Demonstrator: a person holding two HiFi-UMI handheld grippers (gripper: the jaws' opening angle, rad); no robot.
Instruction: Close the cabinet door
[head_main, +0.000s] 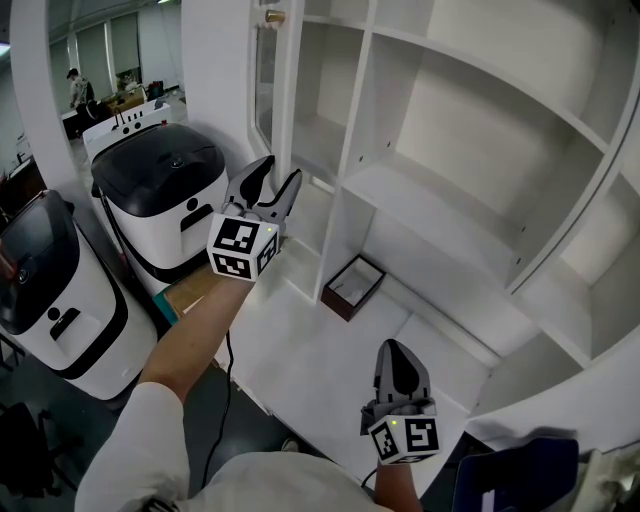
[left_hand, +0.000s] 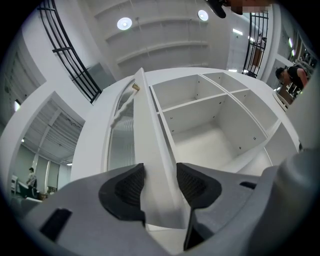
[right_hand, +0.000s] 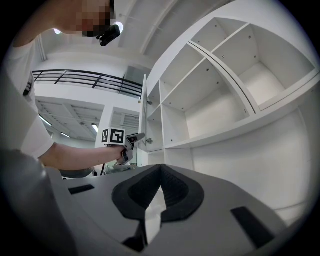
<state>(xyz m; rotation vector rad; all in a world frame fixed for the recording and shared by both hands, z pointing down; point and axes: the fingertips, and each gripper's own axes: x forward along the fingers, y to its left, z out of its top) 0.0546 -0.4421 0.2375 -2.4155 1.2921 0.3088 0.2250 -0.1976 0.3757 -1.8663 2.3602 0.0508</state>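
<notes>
The tall white cabinet has bare shelves. Its glass door stands open at the left, with a brass knob near the top. My left gripper straddles the door's free edge. In the left gripper view its jaws stand apart with that edge between the pads, very close to both but not visibly squeezed. My right gripper hangs low in front of the cabinet's base shelf. Its fingertips meet and hold nothing. The right gripper view also shows the open door and the left gripper at it.
A small brown open box sits on the cabinet's low base shelf. Two black-and-white machines stand left of the door, close behind my left arm. A blue object lies at the bottom right. A person stands far off.
</notes>
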